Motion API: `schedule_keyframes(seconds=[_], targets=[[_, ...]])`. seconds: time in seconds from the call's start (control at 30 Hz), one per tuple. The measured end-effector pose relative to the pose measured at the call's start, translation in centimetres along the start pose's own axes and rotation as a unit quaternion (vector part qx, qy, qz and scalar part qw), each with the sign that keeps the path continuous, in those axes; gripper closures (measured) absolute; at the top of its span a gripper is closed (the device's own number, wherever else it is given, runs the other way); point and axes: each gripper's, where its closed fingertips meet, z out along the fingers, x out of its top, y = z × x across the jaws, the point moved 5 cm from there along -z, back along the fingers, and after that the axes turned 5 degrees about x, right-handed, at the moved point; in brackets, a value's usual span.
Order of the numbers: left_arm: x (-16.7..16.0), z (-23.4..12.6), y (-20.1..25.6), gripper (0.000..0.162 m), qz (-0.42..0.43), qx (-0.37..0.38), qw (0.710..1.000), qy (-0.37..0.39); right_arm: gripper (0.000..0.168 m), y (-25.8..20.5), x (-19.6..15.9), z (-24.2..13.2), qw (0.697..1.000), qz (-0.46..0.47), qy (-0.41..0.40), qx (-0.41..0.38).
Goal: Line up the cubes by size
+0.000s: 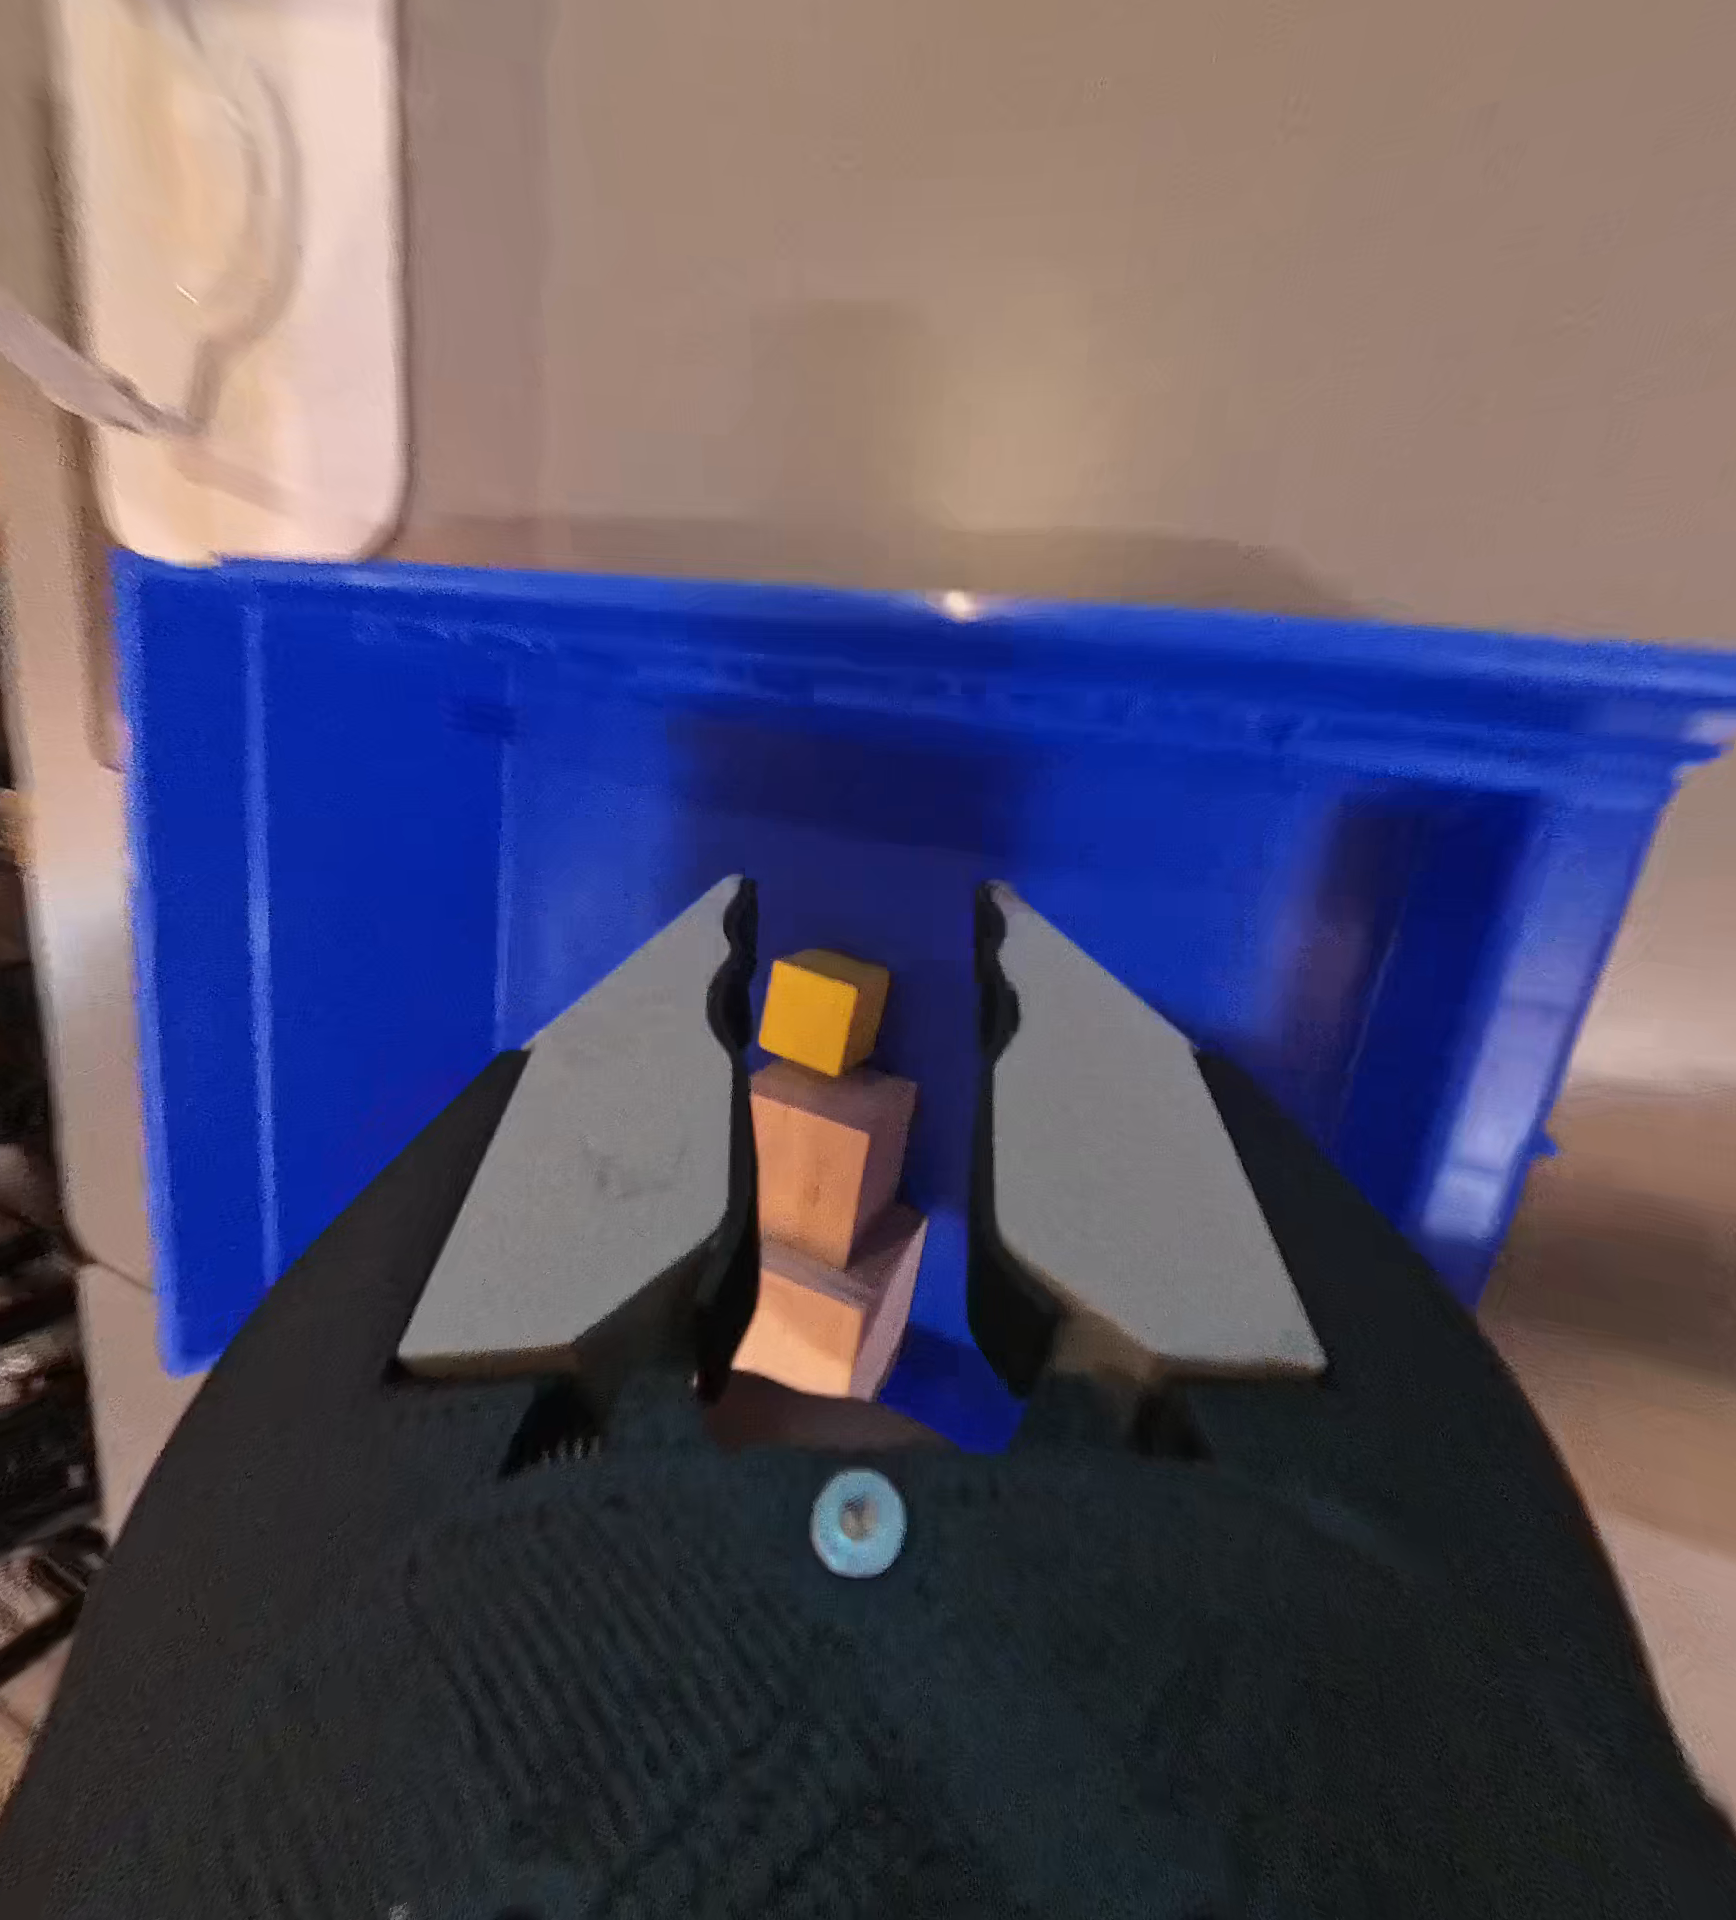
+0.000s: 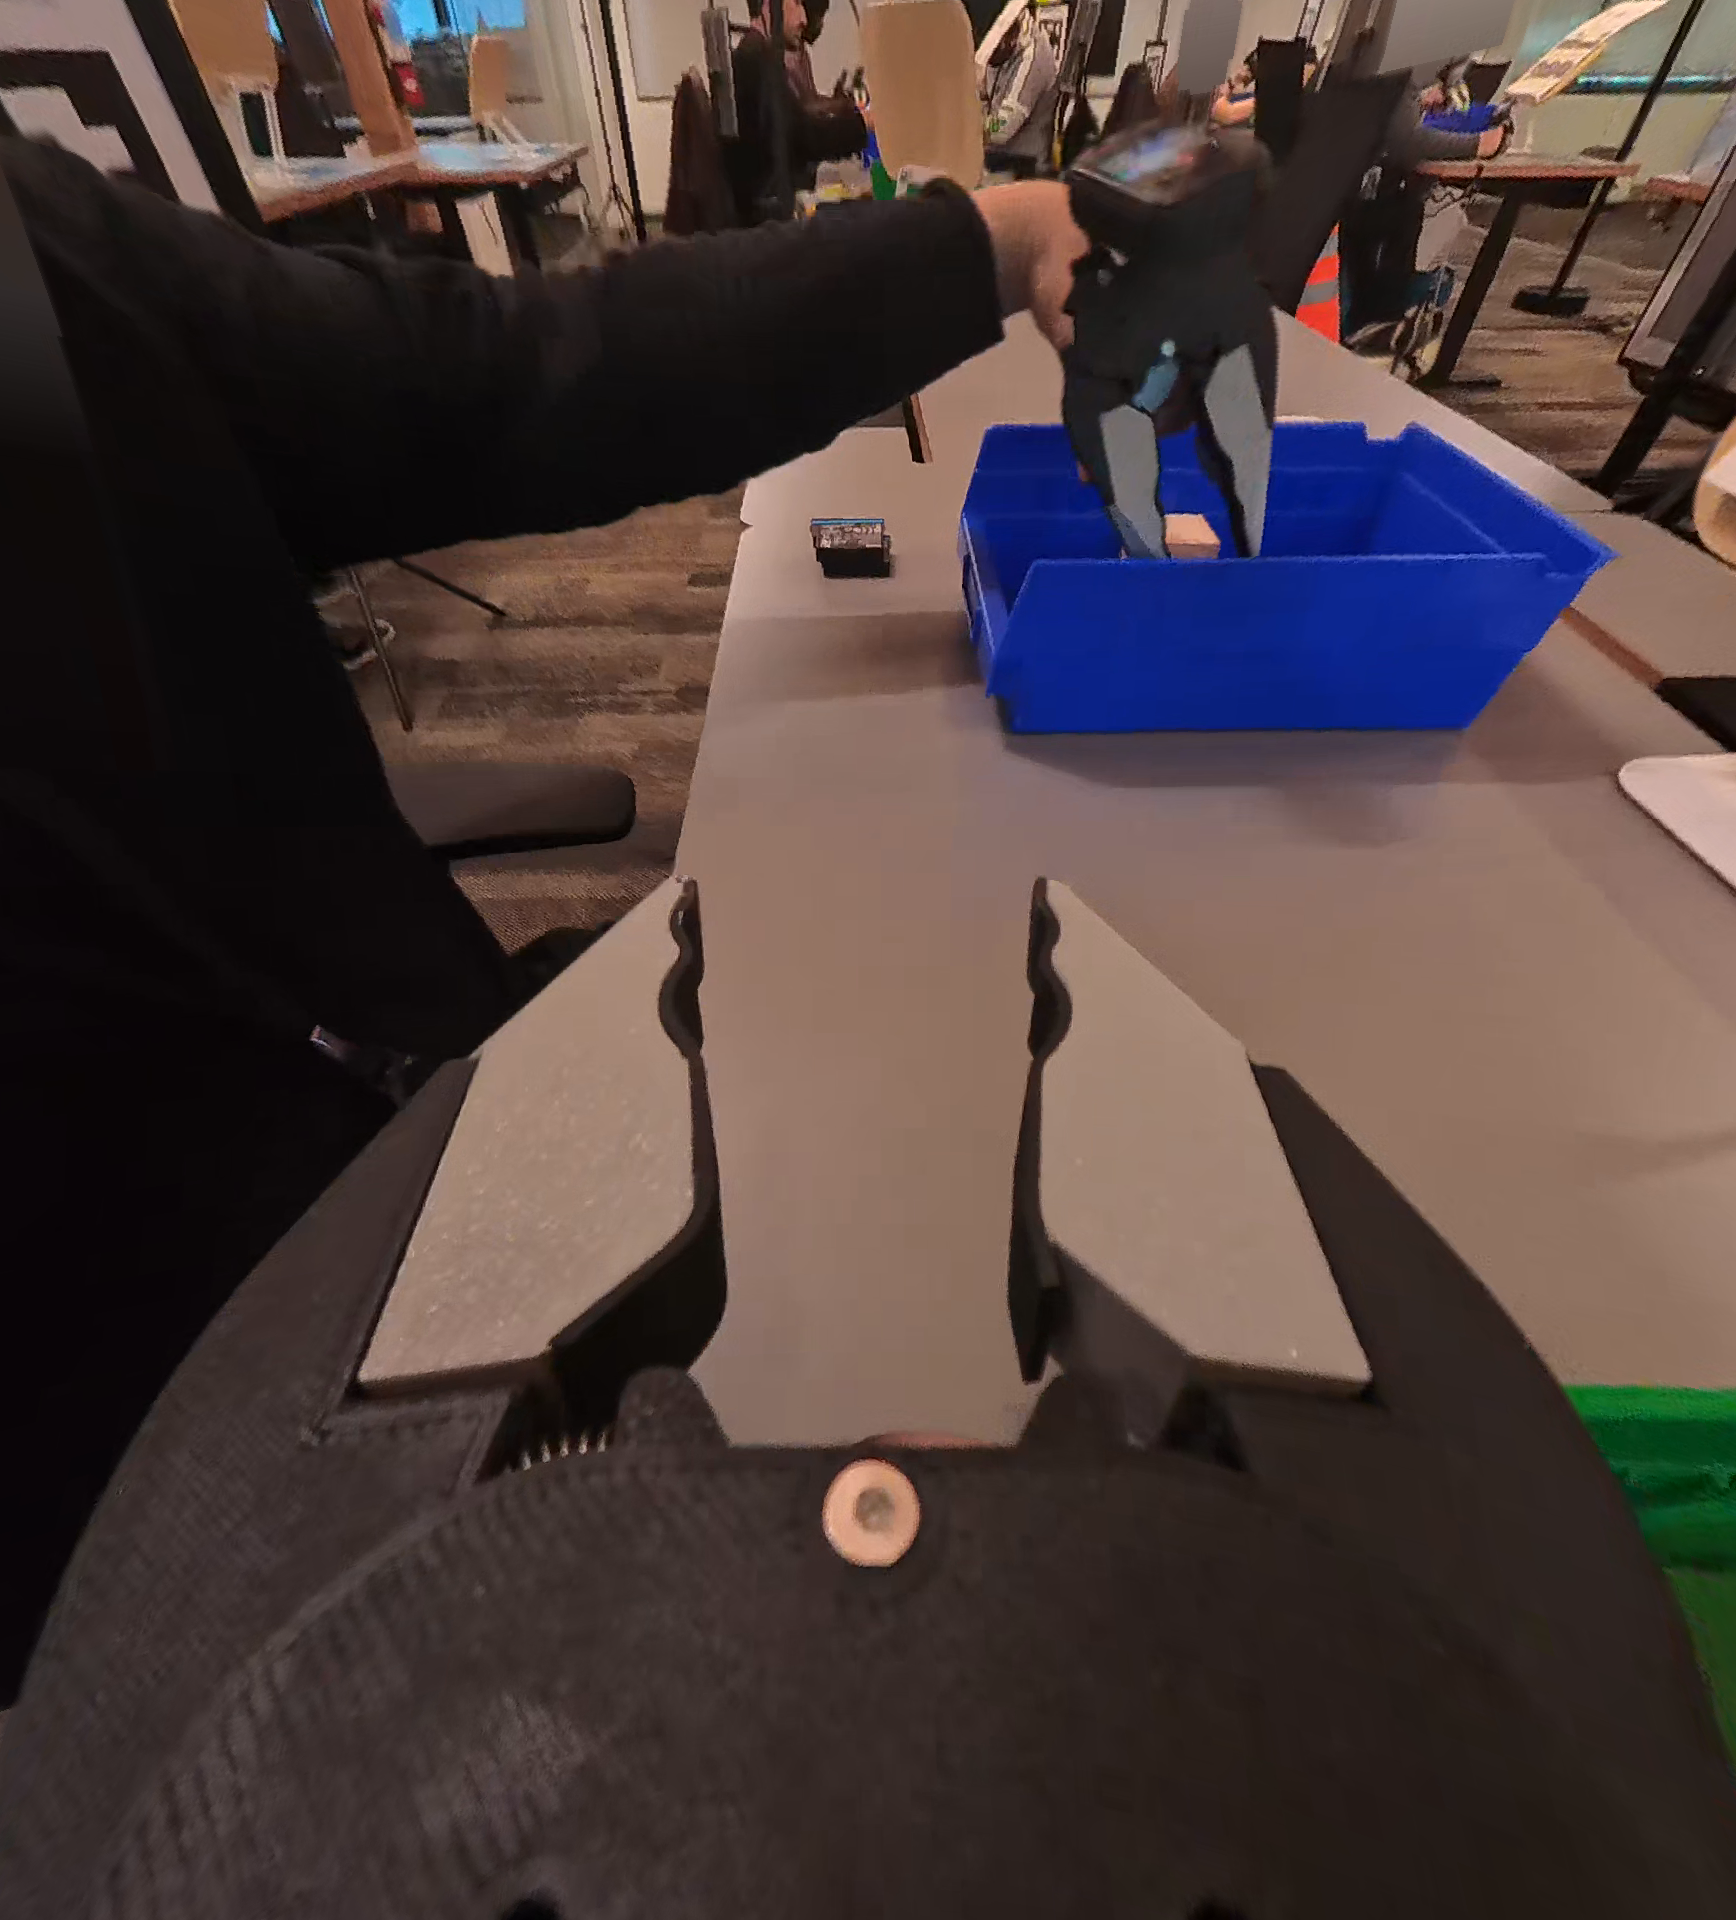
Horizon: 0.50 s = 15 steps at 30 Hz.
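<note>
- The grey bench [image 2: 947, 831] runs the length of the right wrist view, with a blue bin [image 2: 1259, 644] standing well ahead of the right gripper.
- In the left wrist view the blue bin [image 1: 376, 935] fills the middle, its inner wall facing the camera.
- A person's dark sleeve [image 2: 531, 364] reaches across to the left gripper [image 2: 1196, 545], which points down into the bin.
- The right gripper [image 2: 864, 966] hovers over bare bench, jaws wide apart and holding nothing.
- The left gripper [image 1: 859, 904] has its jaws parted around a row of cubes without touching them.
- The three cubes lie inside the bin, in a line running away from the camera.
- Nearest is a wooden cube [image 1: 822, 1320], then a second wooden cube [image 1: 828, 1153].
- Farthest is a small yellow cube [image 1: 822, 1013], slightly turned.
- A small black device [image 2: 851, 545] lies on the bench left of the bin.
</note>
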Motion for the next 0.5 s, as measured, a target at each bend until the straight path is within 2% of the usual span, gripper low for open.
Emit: schedule_keyframes(seconds=[0.1, 0.3, 0.33, 0.4, 0.5], targets=[[-2.1, 2.1, -0.4, 0.121, 0.008, -0.054, 0.996, -0.077, 0.108, -0.1, -0.5, -1.1, 1.0, 0.024, 0.02, 0.003], [-3.5, 4.3, -2.0, 0.116, 0.014, -0.055, 0.993, -0.105, 0.111, -0.4, -1.7, -2.6, 0.999, 0.042, 0.029, -0.012], [-3.9, 4.7, -1.9, 0.118, 0.018, -0.062, 0.991, -0.115, 0.111, -0.4, -1.9, -2.6, 0.998, 0.044, 0.031, -0.014], [-4.6, 5.4, -1.5, 0.133, 0.031, -0.076, 0.987, -0.138, 0.112, -0.3, -2.0, -2.7, 0.998, 0.051, 0.038, -0.018], [-4.2, 5.0, -1.7, 0.136, 0.046, -0.069, 0.988, -0.128, 0.114, -0.1, -1.5, -2.4, 0.996, 0.071, 0.057, -0.017]])
